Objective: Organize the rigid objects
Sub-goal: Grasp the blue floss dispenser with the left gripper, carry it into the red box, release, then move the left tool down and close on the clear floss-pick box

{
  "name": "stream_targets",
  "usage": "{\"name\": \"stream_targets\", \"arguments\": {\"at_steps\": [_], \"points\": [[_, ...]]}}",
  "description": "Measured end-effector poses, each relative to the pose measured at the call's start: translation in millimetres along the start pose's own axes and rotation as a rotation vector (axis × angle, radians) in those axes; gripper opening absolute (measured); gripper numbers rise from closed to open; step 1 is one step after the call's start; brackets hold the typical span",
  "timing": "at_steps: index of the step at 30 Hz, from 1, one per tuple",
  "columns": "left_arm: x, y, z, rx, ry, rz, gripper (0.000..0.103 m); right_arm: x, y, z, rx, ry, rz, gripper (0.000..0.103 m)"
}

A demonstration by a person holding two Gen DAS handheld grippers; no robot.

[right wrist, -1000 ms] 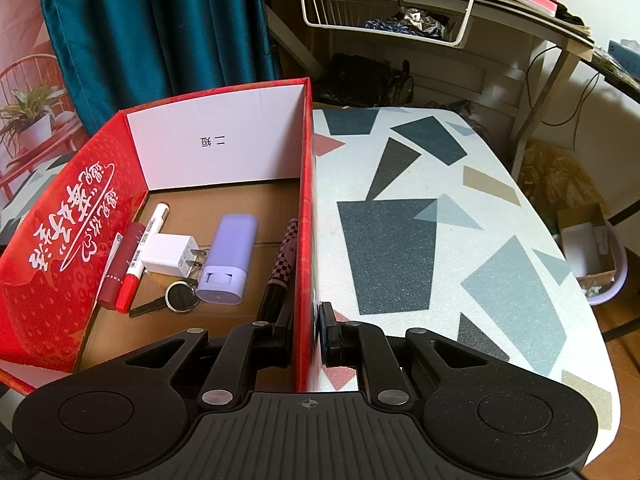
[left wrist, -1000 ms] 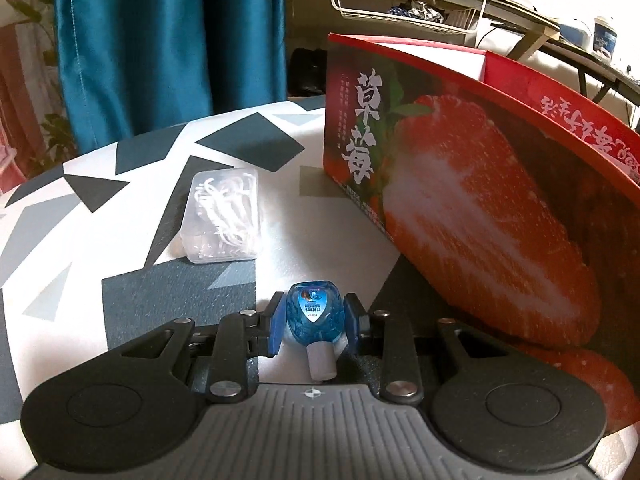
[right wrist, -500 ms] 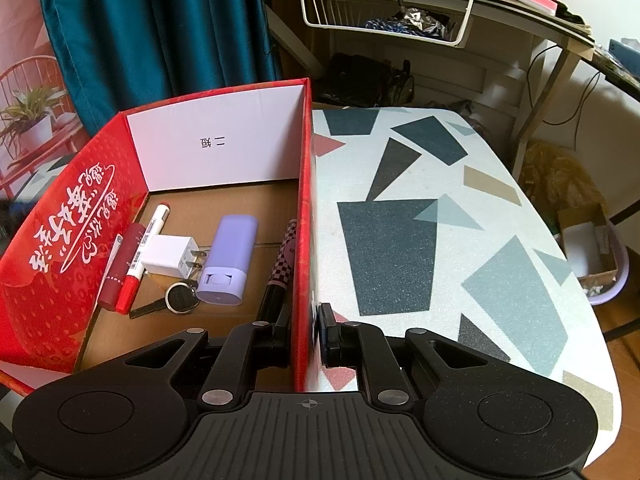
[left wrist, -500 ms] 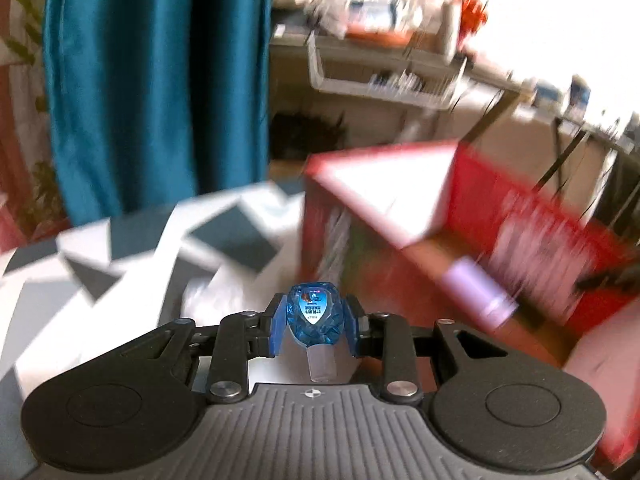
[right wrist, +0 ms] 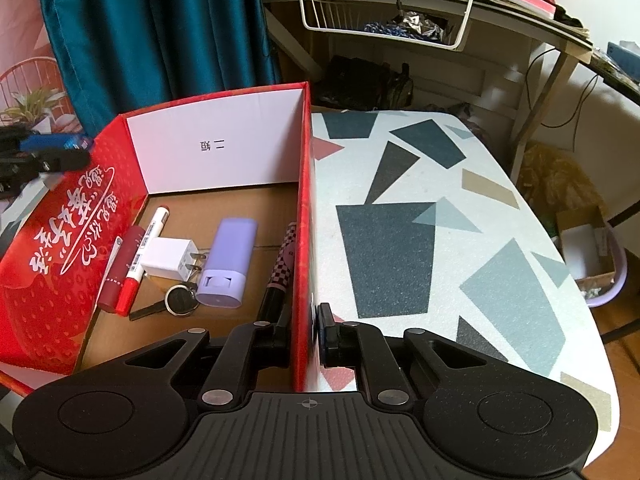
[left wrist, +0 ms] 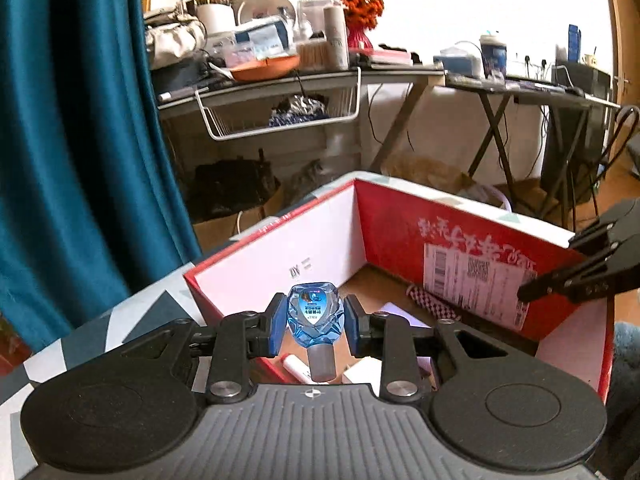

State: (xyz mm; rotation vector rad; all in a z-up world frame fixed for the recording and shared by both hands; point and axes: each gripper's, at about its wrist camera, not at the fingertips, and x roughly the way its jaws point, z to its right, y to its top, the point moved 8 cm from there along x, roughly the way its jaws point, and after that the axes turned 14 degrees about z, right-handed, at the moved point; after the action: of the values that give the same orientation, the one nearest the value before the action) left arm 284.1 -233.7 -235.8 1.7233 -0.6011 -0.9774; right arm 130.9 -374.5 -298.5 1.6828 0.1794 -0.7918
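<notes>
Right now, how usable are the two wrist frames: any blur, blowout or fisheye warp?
Left wrist: sharp, no motion blur; the wall behind the cluttered desk is blown out white; the blue bottle in the left gripper reads clearly. Right wrist: evenly lit and sharp; the red box wall clamped by the right gripper bows from fisheye warp; black vignette in the corners of both.

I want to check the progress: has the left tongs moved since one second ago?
Yes. The left tongs, holding the small blue bottle, went up: before, the red box wall stood above them; now they look over its rim inside.
</notes>
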Motion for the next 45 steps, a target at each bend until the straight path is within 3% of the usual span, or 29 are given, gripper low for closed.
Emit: {"name": "stream_targets", "arguments": {"at_steps": [14,25,29,32,36,42,45], "points": [[5,-22,-6,0.011,0.0,-0.068,0.032,-3,3,0,0.001,-0.006,0.017,0.01],[-1,-16,-13,0.004,0.025,-0.033,0.035,-3,3,0,0.0,-0.007,0.016,0.01],[-13,-5,-30,-0.039,0.049,0.02,0.064,-3,3,0,0.001,-0.007,0.016,0.01],[-20,-2,-57,-0.094,0.101,0.031,0.072,-4,3,0,0.003,-0.006,0.016,0.01],[-29,-15,-109,-0.199,0.264,0.007,0.097,-4,2,1,0.006,-0.004,0.018,0.01],[-31,-46,-150,-0.317,0.375,-0.038,0.103,-4,2,1,0.009,-0.005,0.021,0.01],[-21,-63,-152,-0.324,0.376,-0.076,0.103,-4,2,1,0.009,-0.004,0.021,0.01]]}}
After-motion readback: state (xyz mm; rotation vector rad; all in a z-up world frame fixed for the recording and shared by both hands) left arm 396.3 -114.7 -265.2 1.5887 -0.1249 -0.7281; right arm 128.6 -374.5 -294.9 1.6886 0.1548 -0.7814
